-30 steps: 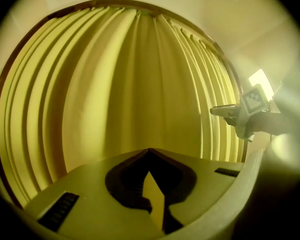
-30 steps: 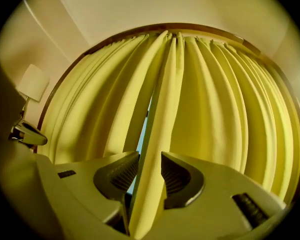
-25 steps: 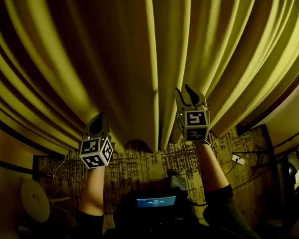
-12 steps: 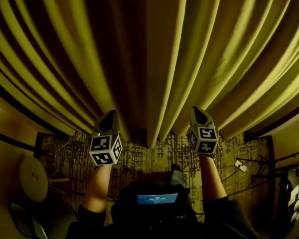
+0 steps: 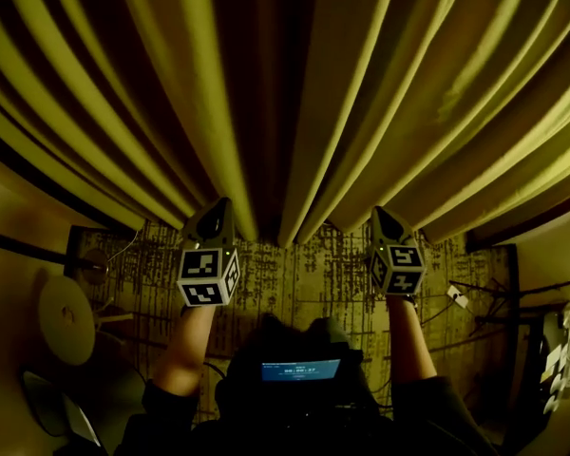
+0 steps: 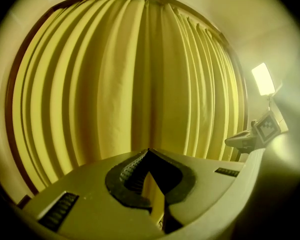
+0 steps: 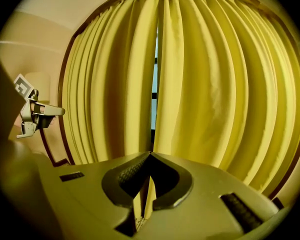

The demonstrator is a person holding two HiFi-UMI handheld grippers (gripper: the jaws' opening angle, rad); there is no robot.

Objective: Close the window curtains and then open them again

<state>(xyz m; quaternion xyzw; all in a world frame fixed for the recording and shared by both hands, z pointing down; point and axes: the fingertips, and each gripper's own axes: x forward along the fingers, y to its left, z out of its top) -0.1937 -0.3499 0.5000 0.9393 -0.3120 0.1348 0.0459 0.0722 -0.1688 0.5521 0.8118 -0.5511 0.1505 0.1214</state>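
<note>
Dim room, curtains (image 5: 294, 93) cut off above

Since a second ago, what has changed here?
The right tool came down away from the curtains and shut its jaws on nothing. The left tool stays shut and empty. The curtains stay drawn together.

Yellow curtains (image 5: 323, 93); seemingly dark-patterned carpet (image 5: 294, 274)

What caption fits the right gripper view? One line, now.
Shut right gripper faces yellow curtains, drawn but for a narrow middle gap.
</note>
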